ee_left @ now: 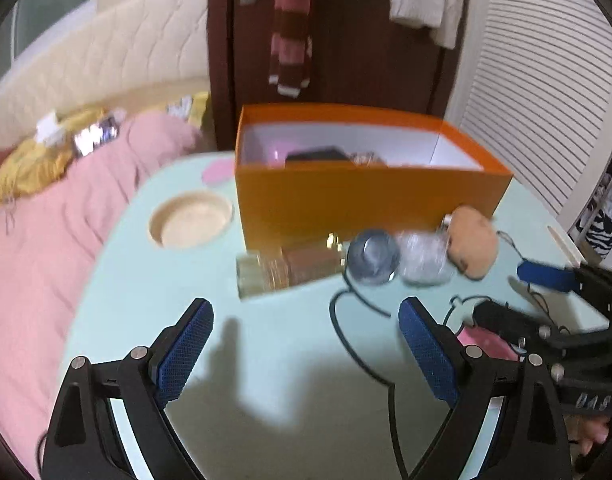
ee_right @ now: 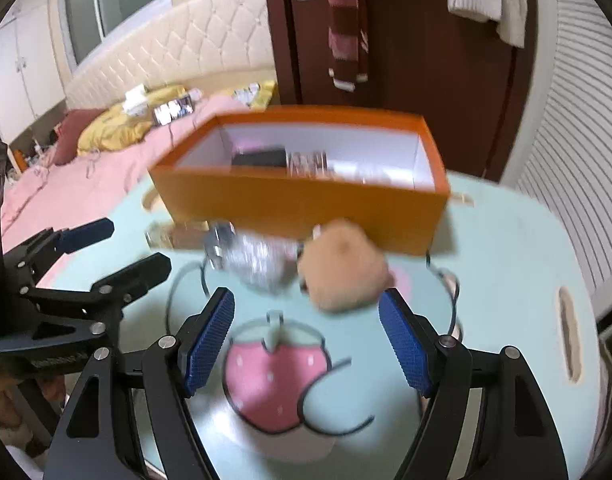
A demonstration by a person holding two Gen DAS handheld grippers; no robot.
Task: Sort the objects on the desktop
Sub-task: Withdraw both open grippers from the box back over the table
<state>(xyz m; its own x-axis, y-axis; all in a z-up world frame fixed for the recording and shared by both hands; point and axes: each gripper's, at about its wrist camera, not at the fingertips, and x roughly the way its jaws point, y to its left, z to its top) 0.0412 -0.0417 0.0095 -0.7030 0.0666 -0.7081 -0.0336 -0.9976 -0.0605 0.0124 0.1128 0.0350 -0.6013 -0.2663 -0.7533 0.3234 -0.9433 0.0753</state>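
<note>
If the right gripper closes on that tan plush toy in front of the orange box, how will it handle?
The tan plush toy looks soft and rounded, so it probably squashes between the pads, weighs little, and won't break. It may drag its attached cord along.

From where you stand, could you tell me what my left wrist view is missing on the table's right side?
Observer: A slot handle is cut through the table near its right edge.
Operator: Thank you. What is the pink patch under the right gripper?
Observer: It is a printed strawberry; the right gripper hangs open above it.
Operator: Is the plush toy clear of that gripper?
Observer: The plush toy lies just beyond the fingertips, ungripped, in front of the orange box.
</note>
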